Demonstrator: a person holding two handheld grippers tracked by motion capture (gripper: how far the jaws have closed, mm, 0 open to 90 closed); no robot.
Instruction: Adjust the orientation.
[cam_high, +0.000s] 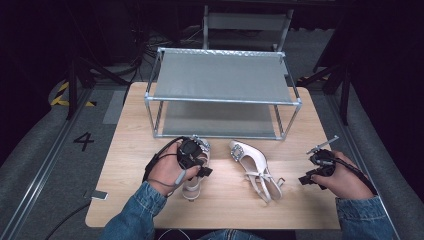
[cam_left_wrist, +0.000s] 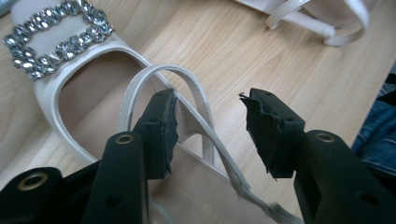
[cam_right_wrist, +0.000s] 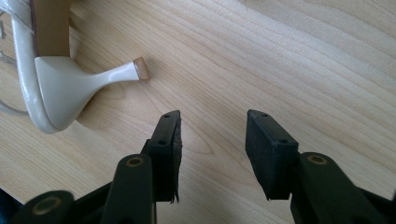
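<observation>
I start with my left gripper (cam_left_wrist: 208, 126). Its two black jaws stand apart, and nothing is squeezed between them. The thin strap (cam_left_wrist: 187, 93) of the left shoe (cam_left_wrist: 70, 60) loops up in the gap between the jaws, close to the left one (I cannot tell if it touches the pad). Just under the jaws is the tan inside of the shoe. A bit past them is the open toe, and then the sparkly buckle (cam_left_wrist: 56, 39) at the far left. Farther off, to the right, lie the straps of the other shoe on the wooden table (cam_left_wrist: 261, 51).

From the high view, my left gripper (cam_high: 192, 162) sits right on top of the left shoe (cam_high: 192, 187), with the shoe's heel end poking out toward me.

Now my right gripper (cam_right_wrist: 212, 140). Its jaws are apart too, and there is just bare wood between them. Ahead and to the left lies the right shoe (cam_right_wrist: 56, 88) on its side, with its thin heel (cam_right_wrist: 126, 70) pointing toward the gripper but not touching it.

From the high view, my right gripper (cam_high: 312, 175) rests near the right edge of the table, well apart from the right shoe (cam_high: 255, 167), which lies between my two hands. Behind both shoes stands a grey metal rack (cam_high: 222, 75) with two shelves.
</observation>
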